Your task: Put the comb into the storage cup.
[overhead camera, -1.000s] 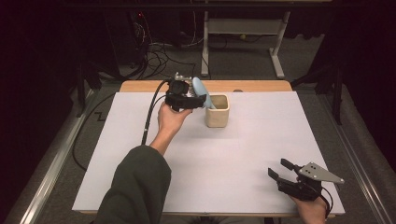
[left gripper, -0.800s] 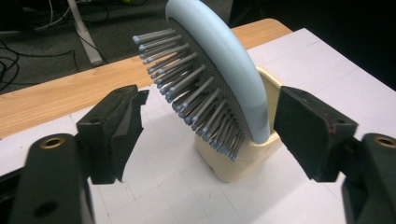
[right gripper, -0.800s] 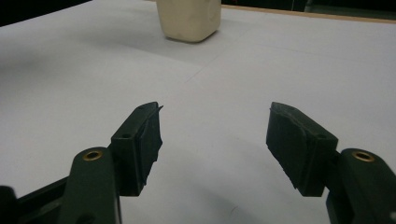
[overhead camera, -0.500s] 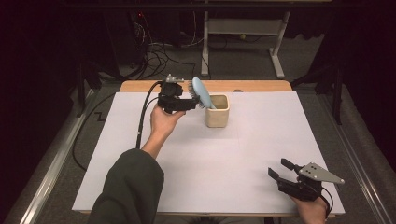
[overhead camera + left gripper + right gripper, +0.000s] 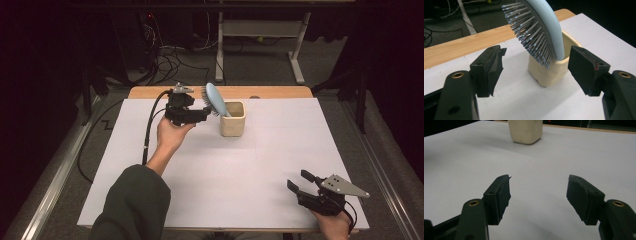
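Brush step: left tongs (image 5: 206,114), open and just been closing, sit by the blue hairbrush (image 5: 541,32) in the cream cup (image 5: 233,120), upper middle. Right tongs (image 5: 296,182) open, lower right. Next: pinch brush, lift straight.

table (image 5: 280,92): wooden; white sheet (image 5: 235,175) on top; cream cup (image 5: 233,122) on sheet

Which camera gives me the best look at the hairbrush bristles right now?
The left gripper view: the hairbrush stands close up in the cup, each bristle distinct, between the open fingers of the left gripper. The high view shows the brush small, leaning out of the cup, bristles barely visible. The right gripper view catches the cup's lower part.
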`<state>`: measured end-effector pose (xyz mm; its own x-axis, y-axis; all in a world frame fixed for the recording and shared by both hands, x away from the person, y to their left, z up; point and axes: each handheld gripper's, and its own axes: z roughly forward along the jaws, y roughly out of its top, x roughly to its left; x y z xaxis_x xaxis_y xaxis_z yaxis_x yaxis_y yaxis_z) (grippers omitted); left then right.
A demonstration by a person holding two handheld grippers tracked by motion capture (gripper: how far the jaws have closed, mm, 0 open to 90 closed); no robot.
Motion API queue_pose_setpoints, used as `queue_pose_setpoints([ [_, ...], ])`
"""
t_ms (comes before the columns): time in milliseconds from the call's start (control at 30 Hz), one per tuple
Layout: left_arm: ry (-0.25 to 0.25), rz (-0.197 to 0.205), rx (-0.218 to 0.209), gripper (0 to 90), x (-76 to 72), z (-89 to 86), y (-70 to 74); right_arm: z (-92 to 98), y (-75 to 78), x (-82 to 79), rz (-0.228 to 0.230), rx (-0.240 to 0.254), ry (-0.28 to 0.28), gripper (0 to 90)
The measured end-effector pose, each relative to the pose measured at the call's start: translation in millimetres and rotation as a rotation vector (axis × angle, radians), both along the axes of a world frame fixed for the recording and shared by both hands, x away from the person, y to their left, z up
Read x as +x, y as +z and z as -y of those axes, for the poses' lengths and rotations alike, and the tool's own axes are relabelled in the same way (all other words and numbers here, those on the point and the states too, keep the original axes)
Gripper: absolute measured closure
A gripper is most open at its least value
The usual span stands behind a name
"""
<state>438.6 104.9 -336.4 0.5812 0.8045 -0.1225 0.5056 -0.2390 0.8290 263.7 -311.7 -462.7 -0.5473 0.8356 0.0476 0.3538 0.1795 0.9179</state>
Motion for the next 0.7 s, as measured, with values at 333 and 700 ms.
queue_pose_setpoints([
  [333, -0.004, 0.013, -0.008, 30.2, -9.1, -9.2, -2.1, -0.1, -0.2, 0.1, -0.002, 0.003, 0.0, 35.8],
  [700, -0.013, 0.008, -0.002, 30.5, -15.9, -18.8, -7.7, -0.1, -0.1, -0.2, 0.0, 0.004, -0.005, 35.8],
])
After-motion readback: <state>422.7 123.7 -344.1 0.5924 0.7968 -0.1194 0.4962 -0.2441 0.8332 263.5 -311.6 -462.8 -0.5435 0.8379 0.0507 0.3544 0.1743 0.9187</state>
